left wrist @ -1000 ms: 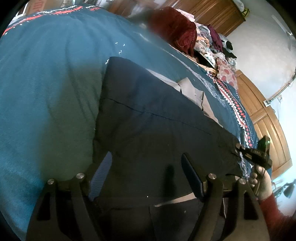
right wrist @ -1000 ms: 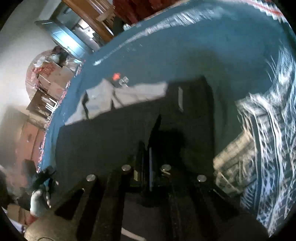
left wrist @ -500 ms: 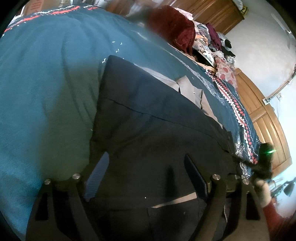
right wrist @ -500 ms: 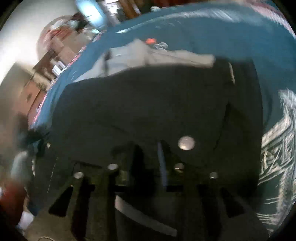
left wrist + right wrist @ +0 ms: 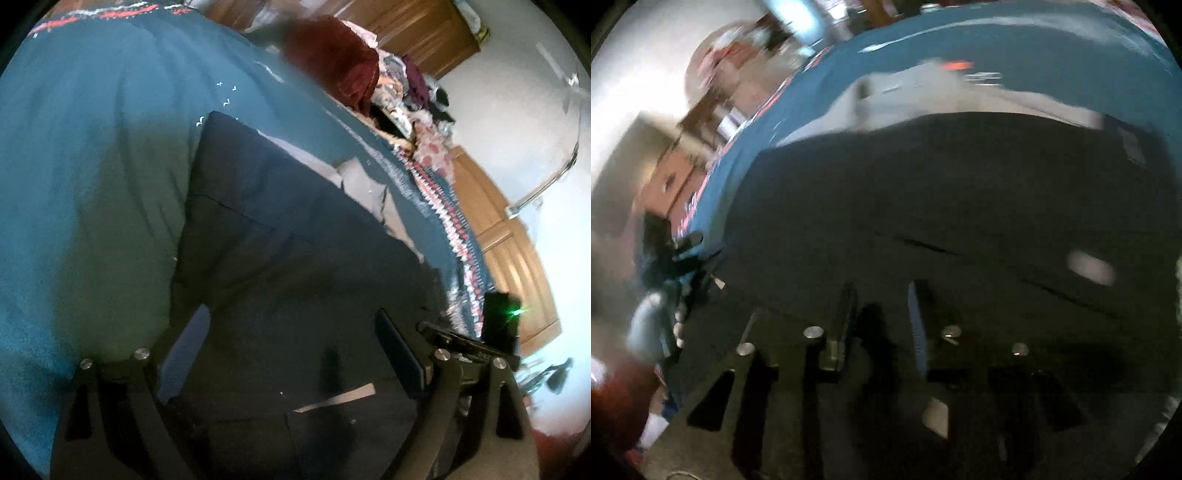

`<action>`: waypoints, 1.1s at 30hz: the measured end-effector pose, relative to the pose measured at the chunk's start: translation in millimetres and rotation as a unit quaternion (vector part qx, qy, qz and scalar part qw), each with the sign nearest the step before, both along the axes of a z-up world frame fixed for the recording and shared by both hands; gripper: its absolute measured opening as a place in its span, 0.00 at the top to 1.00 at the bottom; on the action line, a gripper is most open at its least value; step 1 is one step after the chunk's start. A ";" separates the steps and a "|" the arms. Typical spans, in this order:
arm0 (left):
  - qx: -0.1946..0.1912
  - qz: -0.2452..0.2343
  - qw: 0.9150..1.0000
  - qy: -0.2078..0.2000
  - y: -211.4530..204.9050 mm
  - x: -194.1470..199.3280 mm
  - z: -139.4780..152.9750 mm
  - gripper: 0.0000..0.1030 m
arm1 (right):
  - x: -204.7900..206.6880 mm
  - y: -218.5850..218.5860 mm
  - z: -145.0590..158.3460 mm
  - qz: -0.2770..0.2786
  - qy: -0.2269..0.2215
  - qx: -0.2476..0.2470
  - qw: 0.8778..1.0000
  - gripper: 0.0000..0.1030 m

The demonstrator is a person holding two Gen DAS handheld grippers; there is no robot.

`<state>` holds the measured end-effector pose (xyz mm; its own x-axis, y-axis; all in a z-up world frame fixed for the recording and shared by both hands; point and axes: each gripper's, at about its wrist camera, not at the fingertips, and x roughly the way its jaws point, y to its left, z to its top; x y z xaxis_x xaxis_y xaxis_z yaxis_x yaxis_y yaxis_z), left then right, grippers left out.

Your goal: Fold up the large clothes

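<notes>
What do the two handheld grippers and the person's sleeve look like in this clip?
Both the left gripper and the right gripper have black angular linkage arms with round silver pivot bolts and flat blue-padded fingers. The right one carries a small green light. The sleeve is dark red.

Home bedroom. A bed (image 5: 92, 155) fills most of both views, covered by a teal bedspread (image 5: 74, 221) with a red-and-white patterned border (image 5: 456, 236). Heap of mixed clothes (image 5: 402, 92) at the far end, a dark red garment (image 5: 332, 70) on top. Wooden wardrobe doors (image 5: 424, 33) behind the heap; more wooden panelling (image 5: 517, 258) beside the bed. Plain pale wall (image 5: 517, 110). Right view is blurred; shelves or boxes there are unclear.
</notes>
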<state>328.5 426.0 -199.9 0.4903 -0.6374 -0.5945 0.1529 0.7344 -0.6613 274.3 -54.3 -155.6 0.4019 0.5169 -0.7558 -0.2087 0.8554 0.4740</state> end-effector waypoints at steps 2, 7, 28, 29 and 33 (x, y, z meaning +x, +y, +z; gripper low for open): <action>-0.008 0.003 1.000 0.012 4.1 -1.6 3.6 0.10 | -27.2 -33.2 10.4 -0.026 0.002 -0.015 1.000 0.76; 0.041 0.013 0.999 0.010 18.3 -38.9 35.1 0.05 | -119.5 -82.3 41.9 -0.075 -0.028 -0.057 0.995 0.48; 0.277 0.148 0.949 0.014 95.0 -184.8 16.5 0.00 | -231.2 -106.4 -35.3 -0.159 -0.018 -0.231 0.960 0.00; 0.273 0.151 0.950 0.017 97.2 -184.4 15.3 0.00 | -234.4 -104.2 -34.8 -0.158 -0.017 -0.231 0.960 0.00; 0.249 0.151 0.956 0.027 99.4 -186.4 19.3 0.01 | -237.4 -111.2 -35.4 -0.155 -0.017 -0.208 0.966 0.00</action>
